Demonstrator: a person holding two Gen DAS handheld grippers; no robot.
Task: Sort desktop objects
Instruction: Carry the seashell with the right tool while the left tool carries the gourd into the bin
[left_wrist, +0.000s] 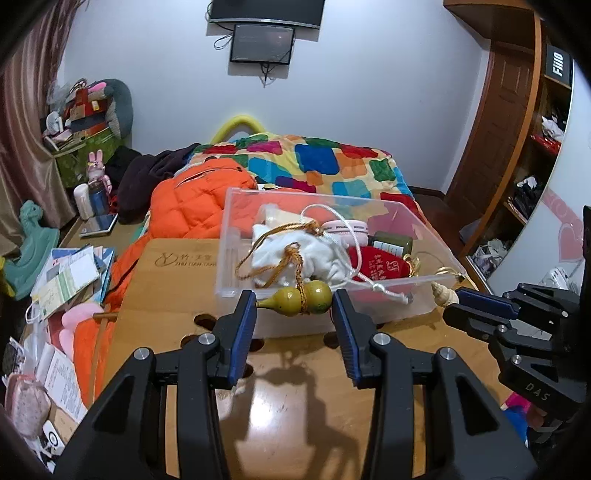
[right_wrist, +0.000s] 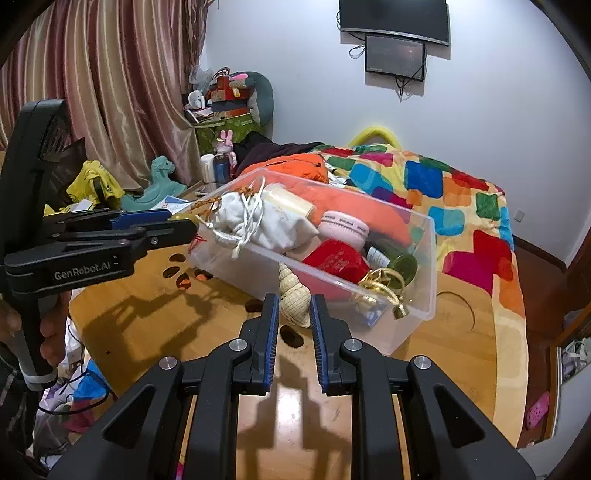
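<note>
My left gripper (left_wrist: 294, 300) is shut on a yellow-green gourd (left_wrist: 306, 295), gripped end to end, with a gold cord trailing back into the box. It hangs just over the near wall of a clear plastic box (left_wrist: 236, 280). My right gripper (right_wrist: 293, 301) is shut on a cream spiral shell (right_wrist: 293, 295), held near the front wall of the same box (right_wrist: 433, 258). In the left wrist view the shell (left_wrist: 441, 293) and the right gripper (left_wrist: 458, 300) sit at the box's right corner. Inside lie a white pouch (right_wrist: 258, 225), a red pouch (right_wrist: 336, 260), a pink case (right_wrist: 343, 227) and a green jar (right_wrist: 400, 260).
The box stands on a wooden table (left_wrist: 295, 406) with round cut-outs. Behind it lie an orange jacket (left_wrist: 195, 206) and a bed with a multicoloured quilt (left_wrist: 321, 158). Papers and toys (left_wrist: 70, 277) crowd the left side. A hand (right_wrist: 51, 332) holds the left gripper's handle.
</note>
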